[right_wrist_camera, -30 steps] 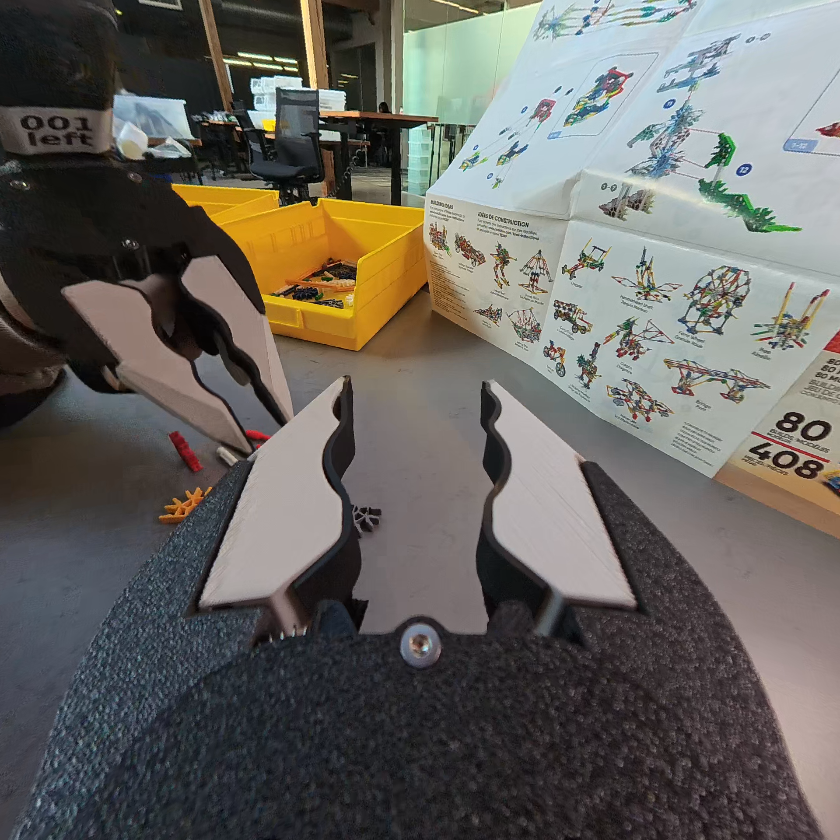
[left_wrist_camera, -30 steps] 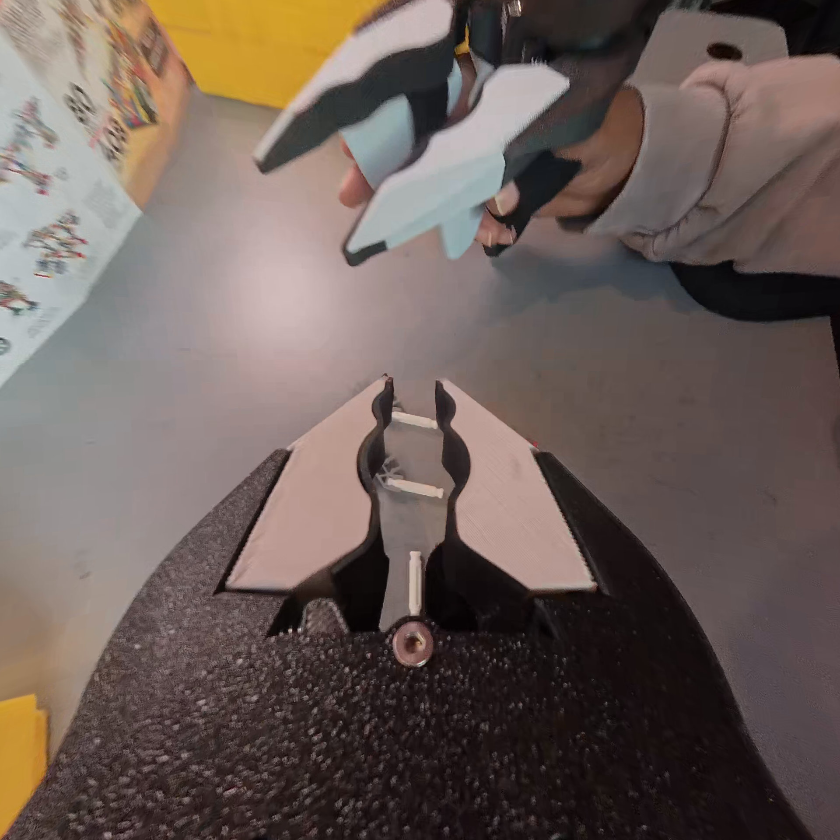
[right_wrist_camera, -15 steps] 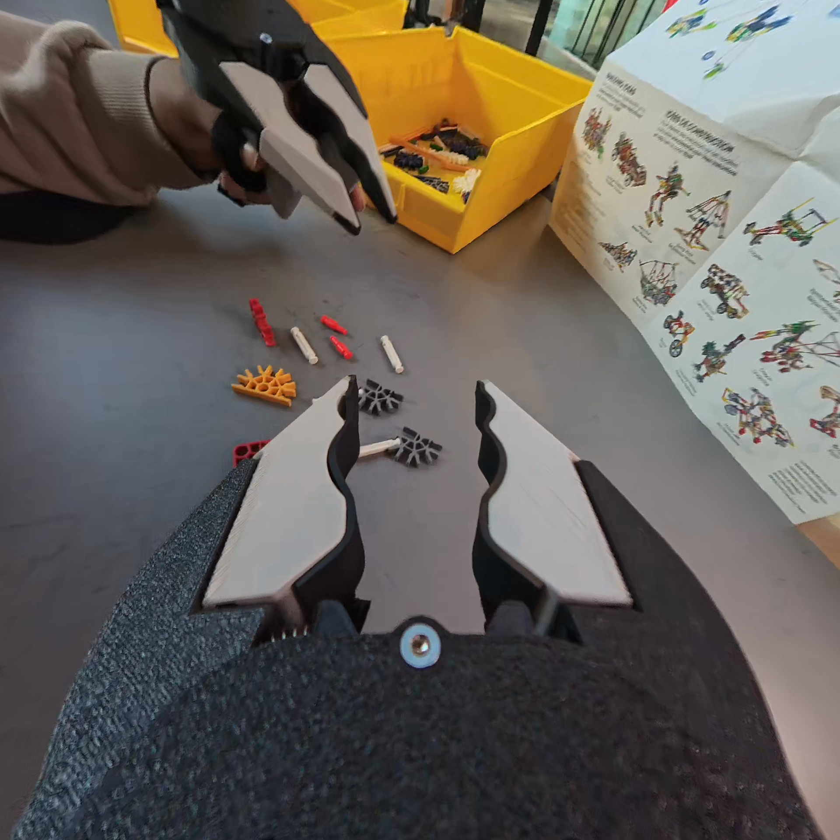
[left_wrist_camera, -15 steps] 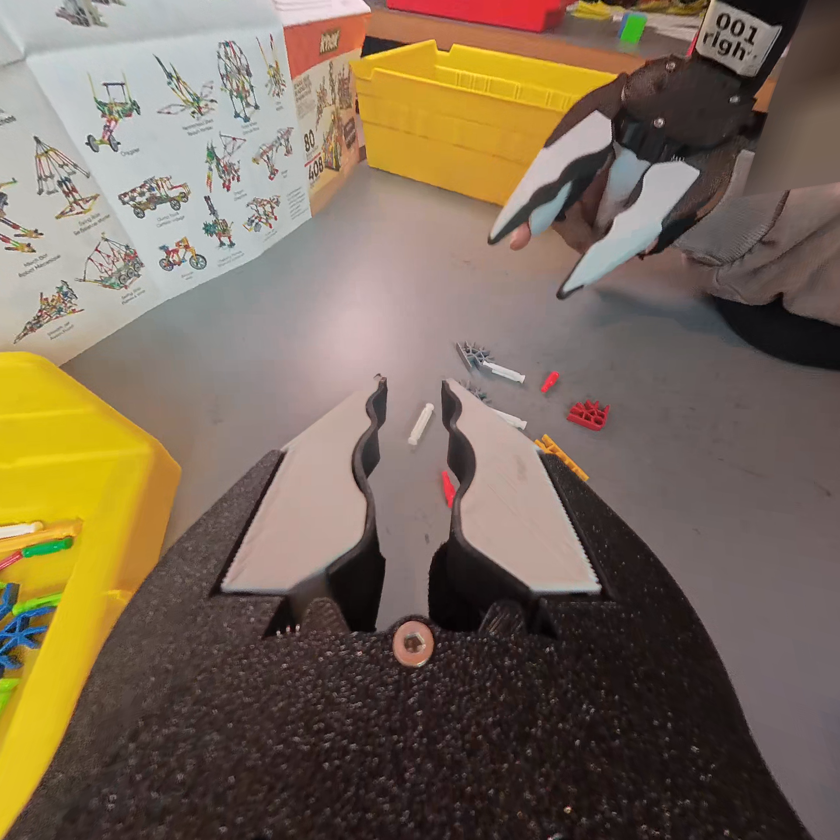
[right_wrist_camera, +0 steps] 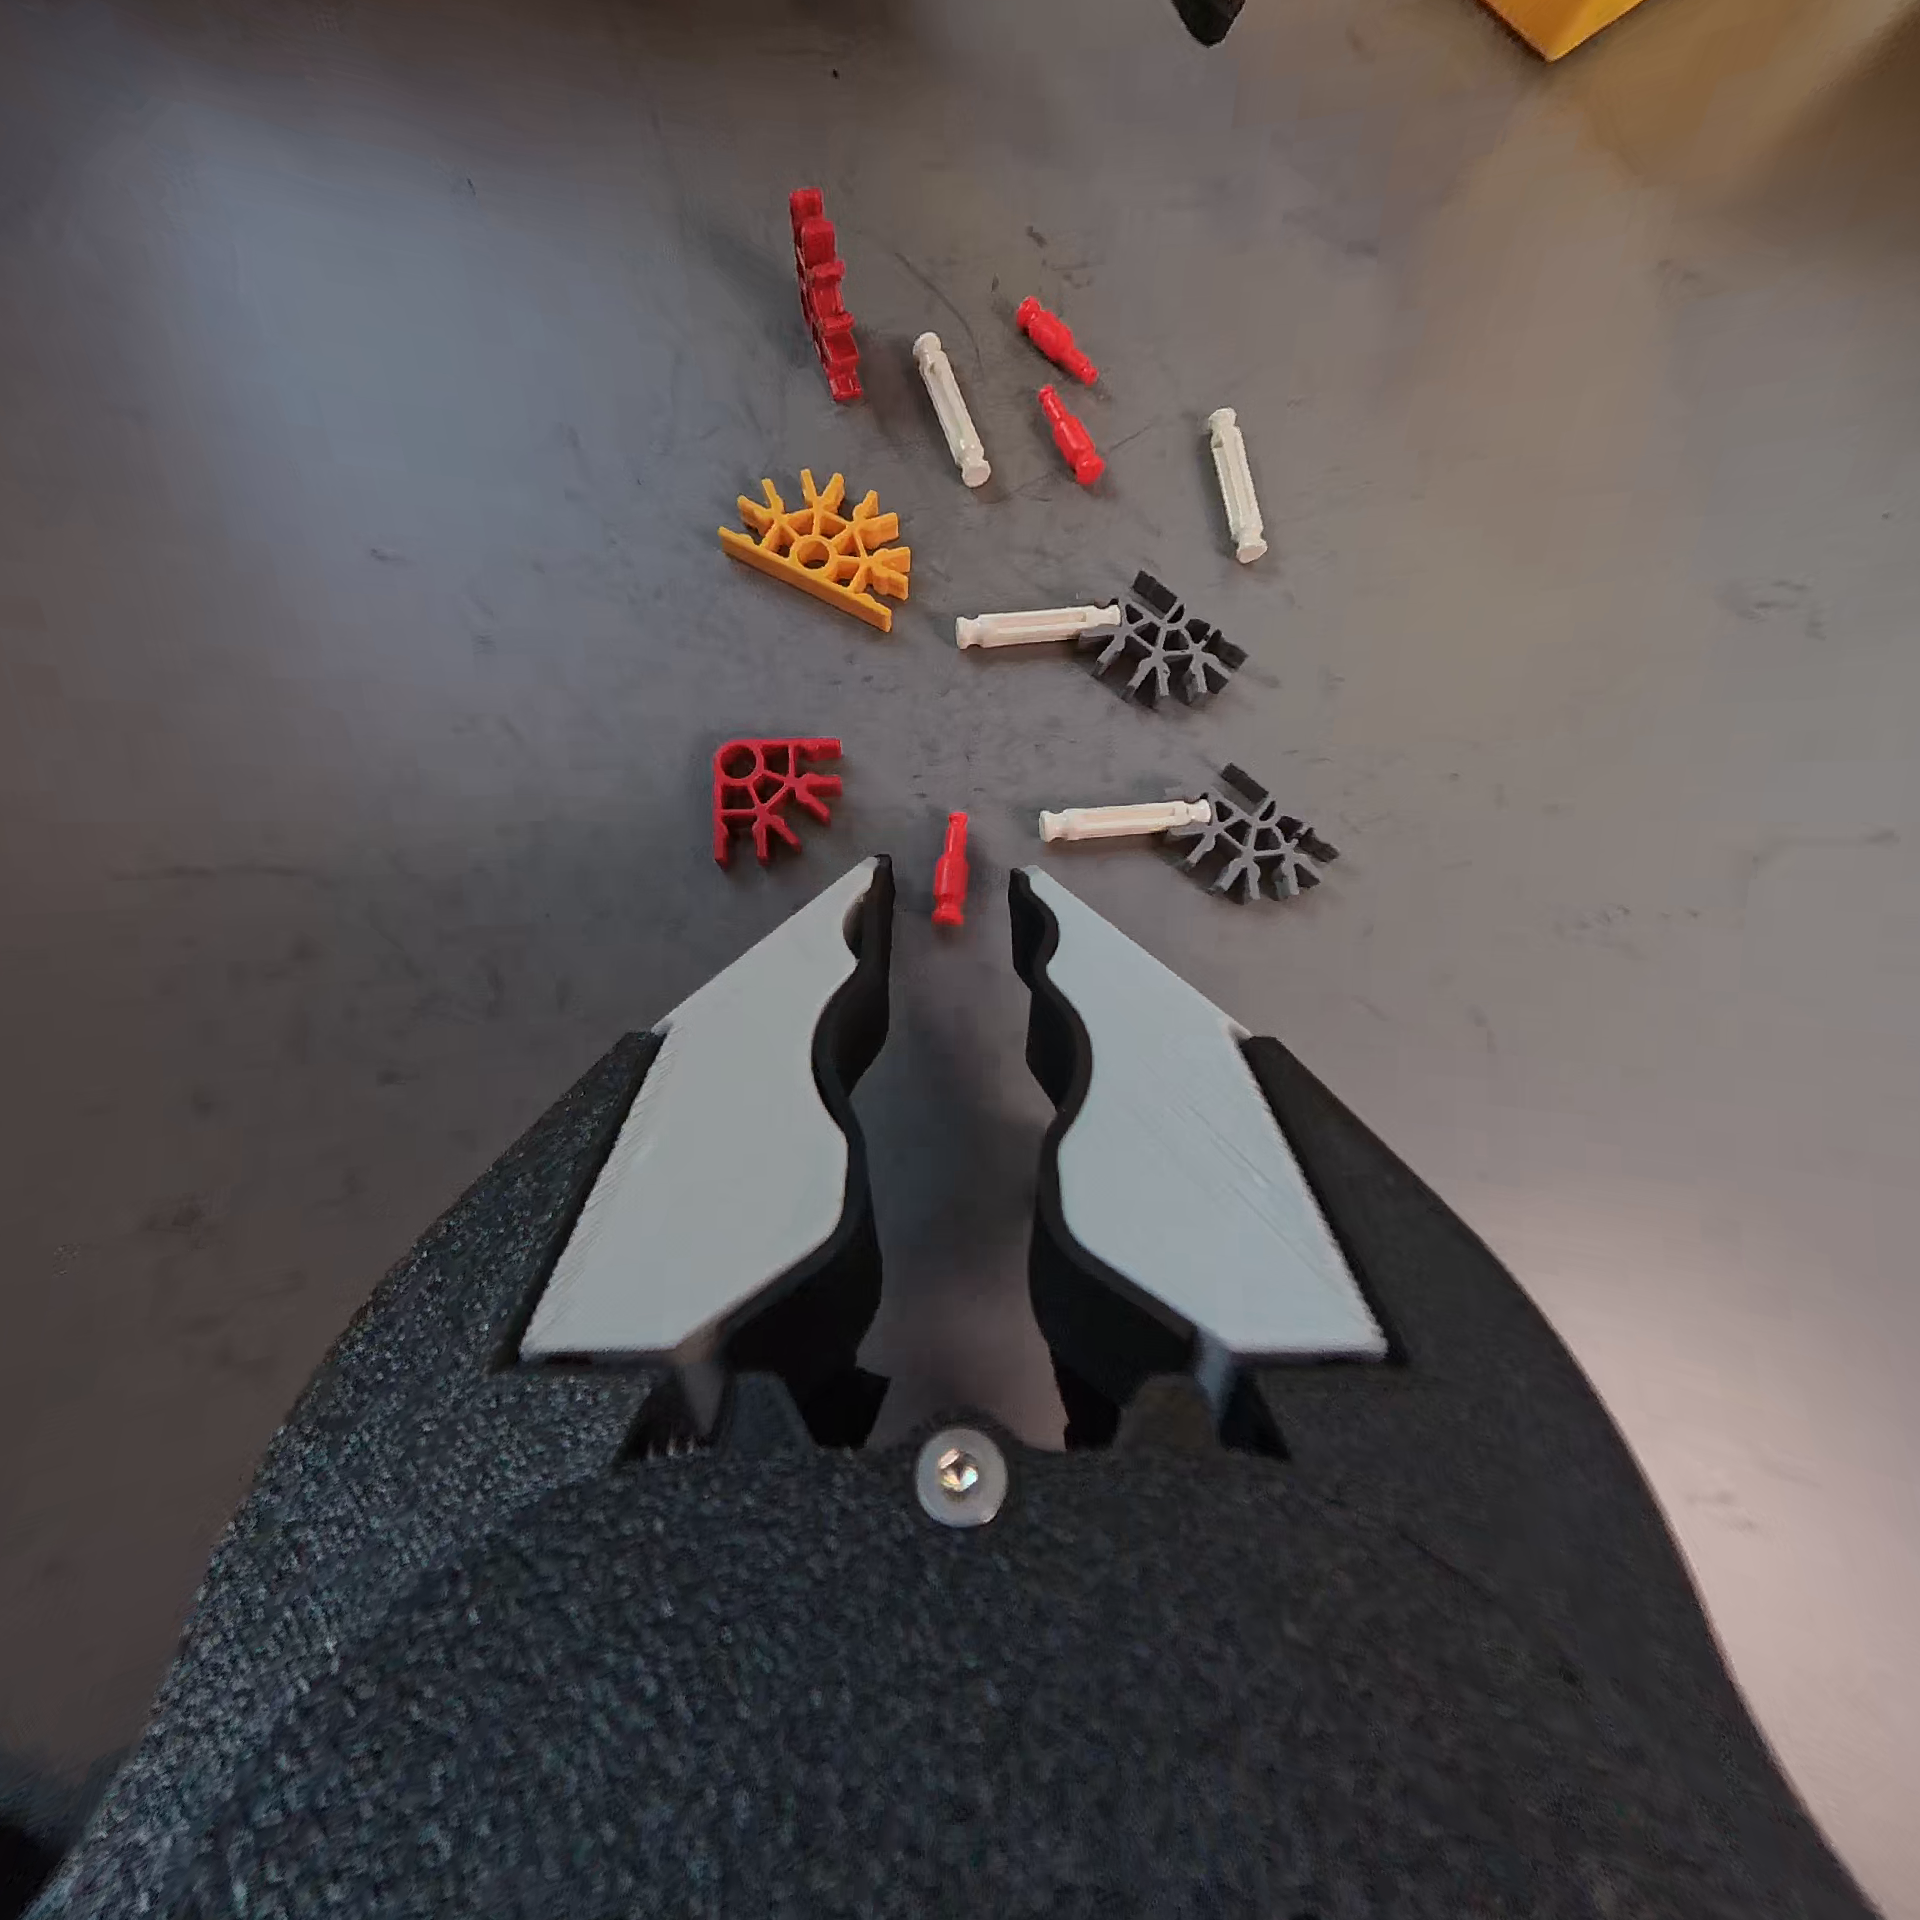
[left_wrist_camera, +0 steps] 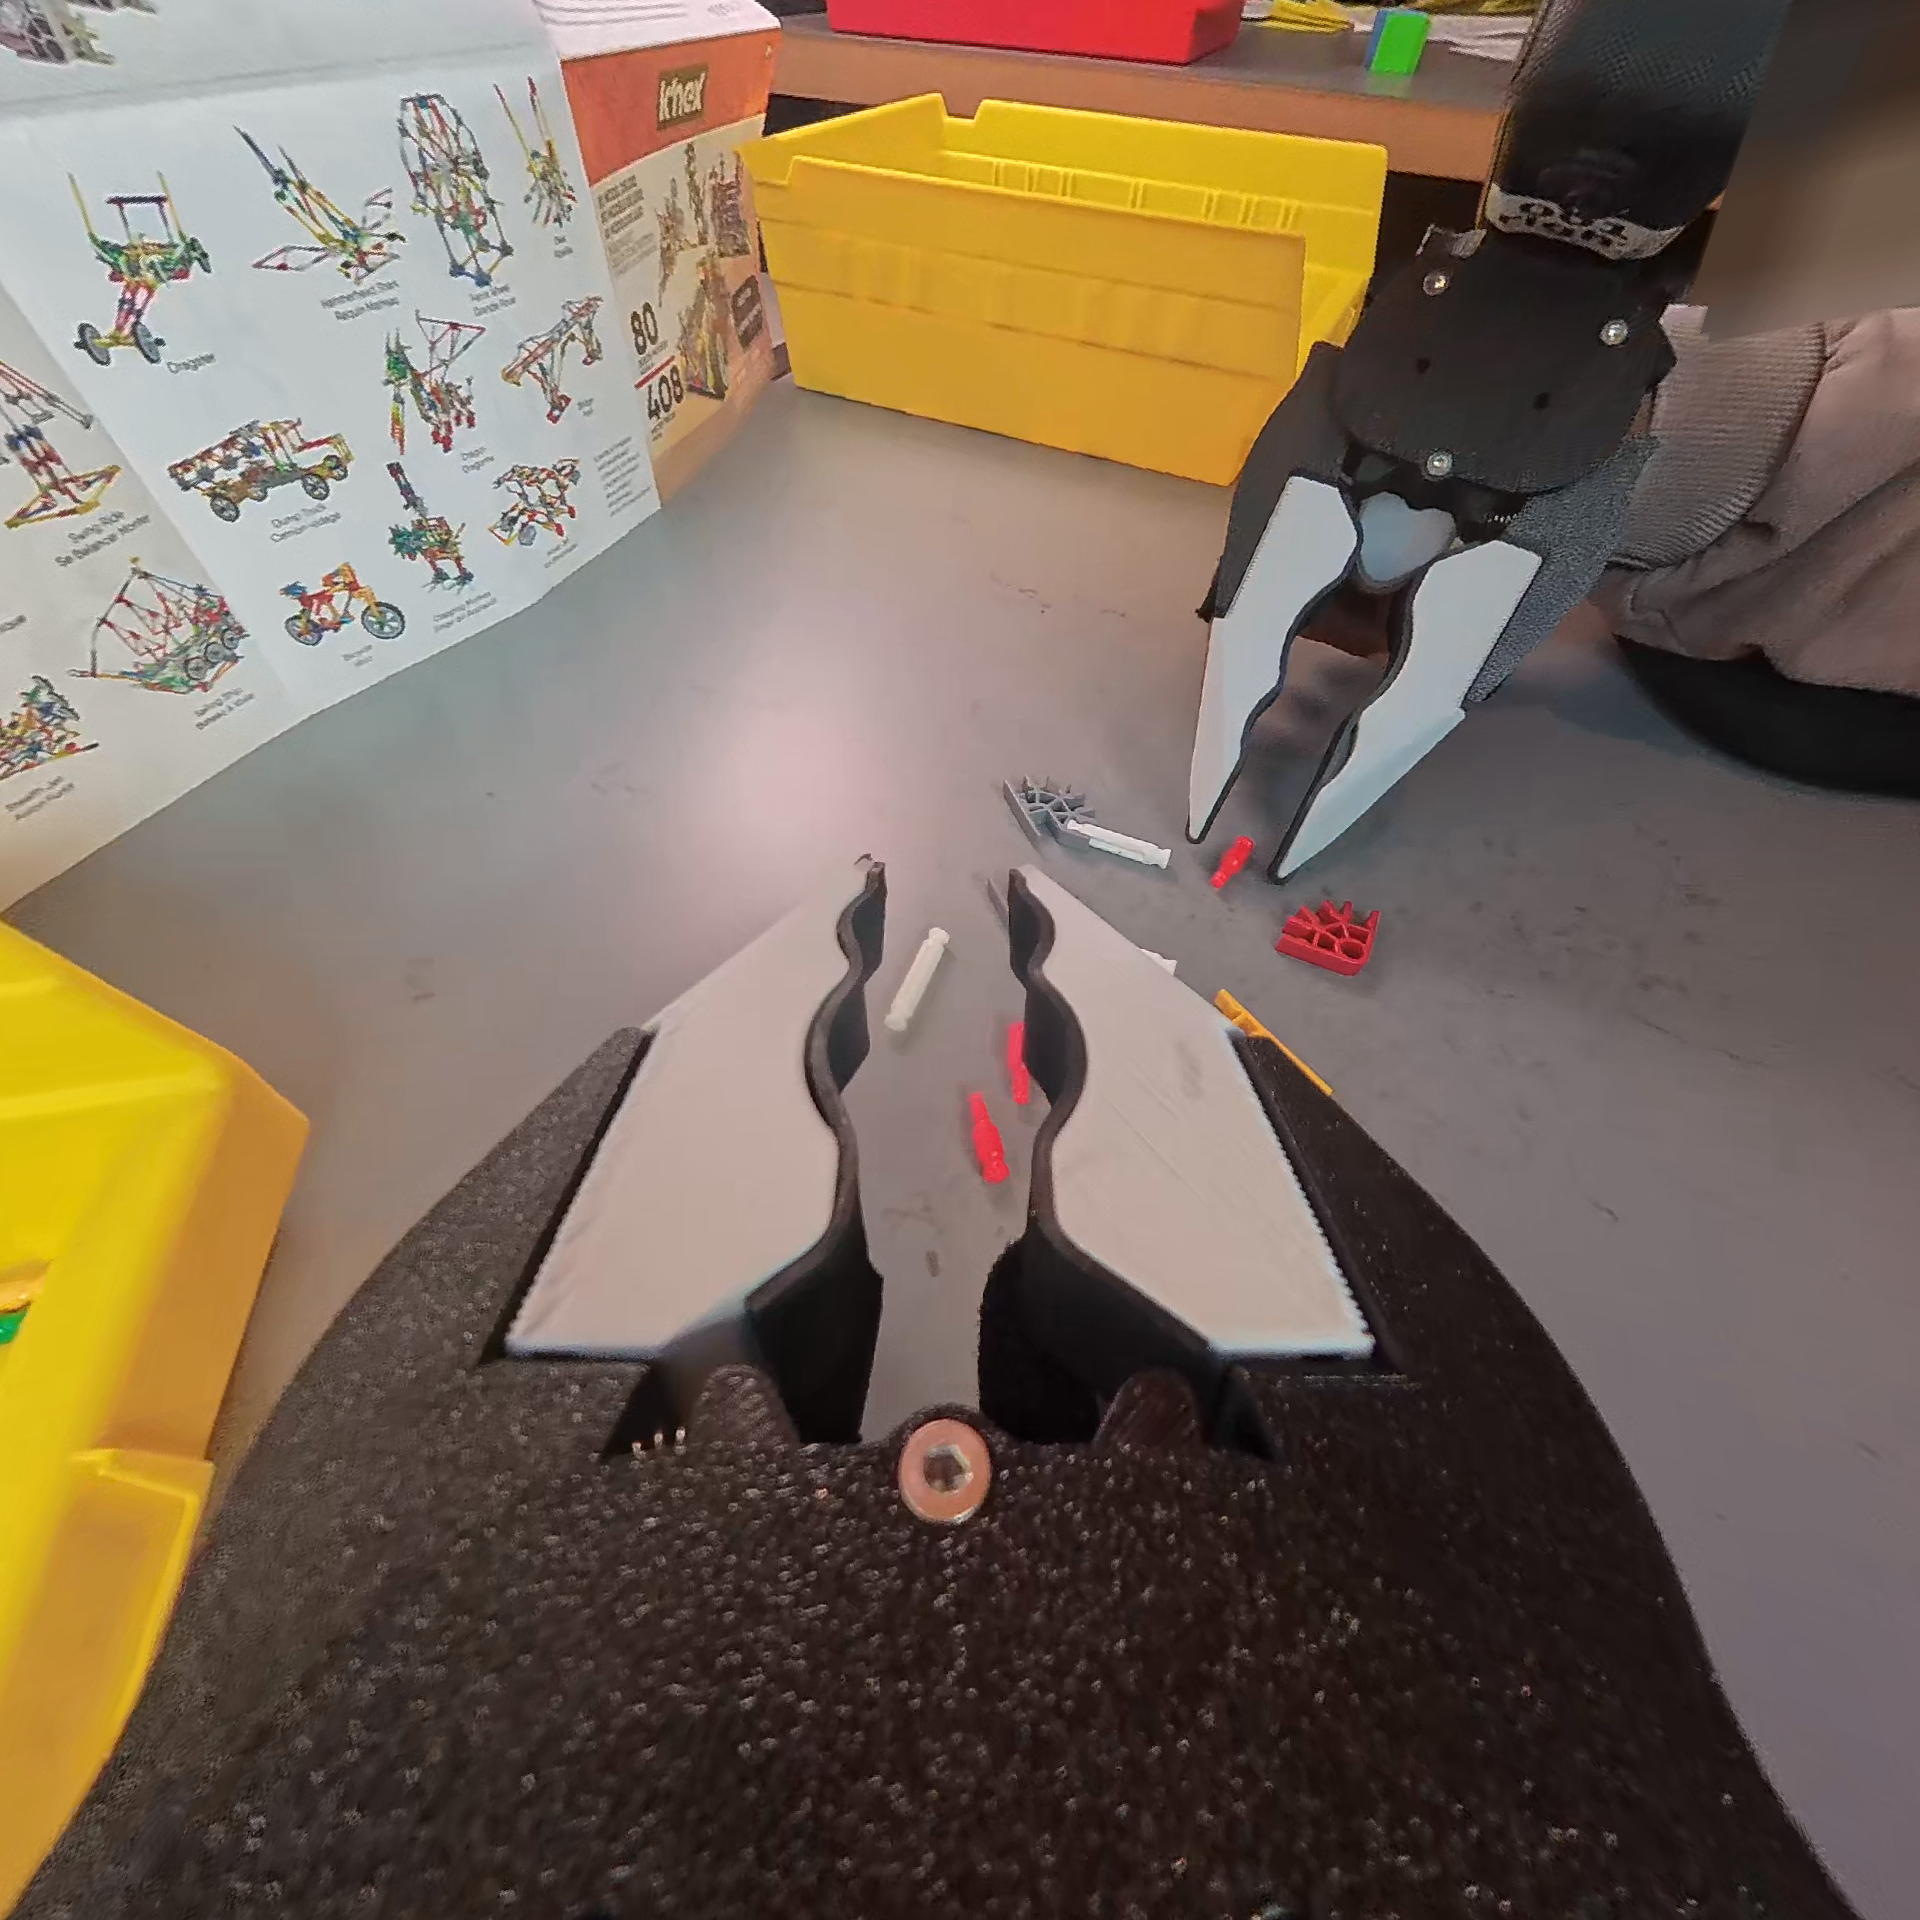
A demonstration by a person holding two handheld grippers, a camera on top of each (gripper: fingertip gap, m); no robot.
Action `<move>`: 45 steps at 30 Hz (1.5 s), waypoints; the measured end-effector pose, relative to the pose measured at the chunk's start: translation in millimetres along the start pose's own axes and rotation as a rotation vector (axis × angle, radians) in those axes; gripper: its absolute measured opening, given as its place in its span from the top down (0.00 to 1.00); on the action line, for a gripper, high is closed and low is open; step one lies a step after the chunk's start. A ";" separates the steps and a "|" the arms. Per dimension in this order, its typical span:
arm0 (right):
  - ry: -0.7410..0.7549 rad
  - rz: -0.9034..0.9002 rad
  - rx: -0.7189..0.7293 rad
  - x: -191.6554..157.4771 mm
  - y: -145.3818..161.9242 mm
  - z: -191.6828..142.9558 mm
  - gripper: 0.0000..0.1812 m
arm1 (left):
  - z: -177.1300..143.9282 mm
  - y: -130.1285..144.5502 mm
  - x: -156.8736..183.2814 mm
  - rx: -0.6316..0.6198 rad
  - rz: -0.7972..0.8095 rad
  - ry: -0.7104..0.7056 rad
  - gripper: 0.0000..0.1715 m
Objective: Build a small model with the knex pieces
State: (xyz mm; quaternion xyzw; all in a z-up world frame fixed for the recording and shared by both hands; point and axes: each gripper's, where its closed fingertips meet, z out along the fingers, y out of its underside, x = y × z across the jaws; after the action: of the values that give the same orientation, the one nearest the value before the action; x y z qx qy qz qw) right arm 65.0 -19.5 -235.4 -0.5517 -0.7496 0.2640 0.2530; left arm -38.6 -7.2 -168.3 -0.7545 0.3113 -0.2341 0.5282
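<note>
Both tools are seen parted and empty: the left tool is held low over the grey desk, with a white rod and two small red pins lying on the matt surface between its fingers, while the right tool is pointed steeply down, a single red pin lying just ahead of its tips. Each tool is built of a black, pebbled shell carrying smooth pale-grey fingers with wavy black inner edges and one steel screw at the root. Shown only in the right wrist view is the full spread of plastic parts: a red square connector, an orange half-round connector, a red connector on edge, two dark grey snowflake connectors each joined to a white rod, two loose white rods and two more red pins. Shown only in the left wrist view are the surroundings: a folded instruction sheet standing at the left, a cardboard box beside it, ribbed yellow bins behind, another yellow bin at the near left, and the right tool with its tips about a red pin, a sleeve behind it.
</note>
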 end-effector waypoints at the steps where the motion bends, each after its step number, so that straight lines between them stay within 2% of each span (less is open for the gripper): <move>1: 0.002 -0.002 0.006 -0.2 -1.6 1.2 0.90 | 1.6 1.0 3.2 -0.006 0.007 0.012 0.86; 4: 0.009 -0.011 -0.007 -1.1 -2.1 2.7 0.98 | 5.1 2.3 14.5 -0.017 0.022 0.058 0.87; 8: 0.006 -0.016 0.041 -2.5 -10.8 0.4 0.98 | 5.3 -3.9 31.4 0.014 0.026 0.132 0.88; 10: 0.006 0.004 0.171 -0.9 -32.3 -7.3 0.98 | 4.3 -10.1 38.5 0.047 0.026 0.160 0.88; 15: -0.015 0.182 0.692 10.7 -104.4 -57.6 0.98 | 0.2 -38.5 58.6 0.177 -0.039 0.219 0.88; 17: -0.037 0.239 0.805 12.3 -116.8 -68.6 0.98 | -0.1 -49.4 64.8 0.225 -0.075 0.226 0.88; 20: -0.063 0.286 0.884 10.7 -126.1 -70.1 0.98 | -0.2 -58.9 75.1 0.260 -0.098 0.245 0.88; 25: -0.105 0.322 0.937 4.6 -134.2 -68.3 0.98 | 2.4 -64.5 81.6 0.278 -0.100 0.234 0.89; 31: -0.124 0.312 0.920 0.5 -133.2 -64.2 0.98 | 2.9 -62.2 78.6 0.280 -0.125 0.236 0.99; 36: -0.115 0.298 0.907 0.2 -131.8 -63.9 0.98 | 0.9 -61.8 77.0 0.280 -0.158 0.264 1.00; 45: -0.121 0.305 0.906 2.1 -128.9 -65.9 0.98 | -0.6 -55.7 68.7 0.242 -0.125 0.223 1.00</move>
State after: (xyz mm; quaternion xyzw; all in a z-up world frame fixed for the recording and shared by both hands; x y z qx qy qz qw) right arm 19.3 -42.3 -99.9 -0.4731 -0.4830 0.6297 0.3826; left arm 21.2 -43.1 -113.9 -0.6726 0.2901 -0.3845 0.5618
